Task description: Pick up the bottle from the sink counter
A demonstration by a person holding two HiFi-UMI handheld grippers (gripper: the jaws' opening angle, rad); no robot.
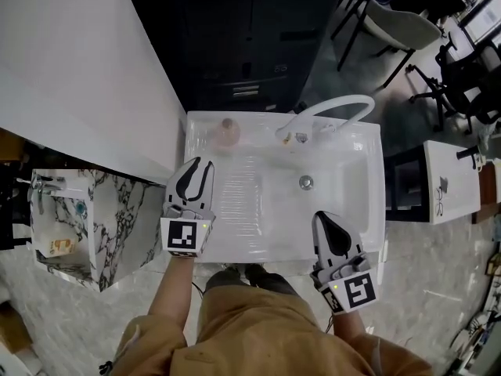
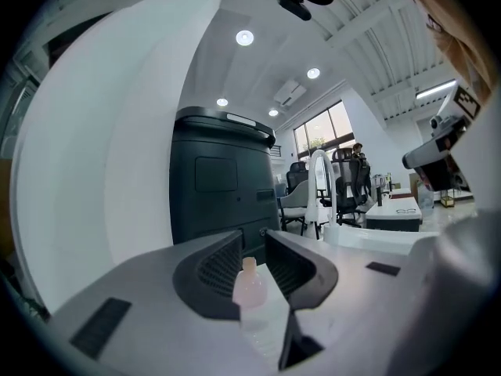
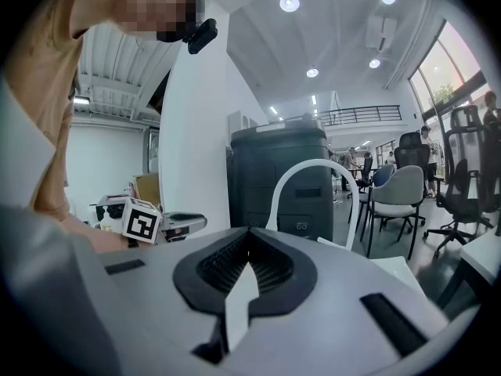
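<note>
A small pinkish clear bottle point(image 1: 227, 131) stands upright at the far left corner of the white sink counter point(image 1: 360, 143), left of the white arched faucet point(image 1: 333, 106). My left gripper point(image 1: 202, 163) hovers over the counter's left side, pointing at the bottle and well short of it. Its jaws stand a little apart. In the left gripper view the bottle point(image 2: 249, 282) shows through the gap of the left gripper point(image 2: 252, 245), with neither pad touching it. My right gripper point(image 1: 320, 217) is over the near edge of the basin, jaws together and empty. The right gripper point(image 3: 249, 235) faces the faucet point(image 3: 313, 180).
The basin has a drain point(image 1: 306, 182) at its middle. A tall dark cabinet point(image 2: 219, 180) stands behind the counter and a white wall panel point(image 1: 78, 69) to its left. A marble-topped unit point(image 1: 117, 218) sits at the left, with chairs point(image 1: 395, 23) and a white table point(image 1: 450, 180) on the right.
</note>
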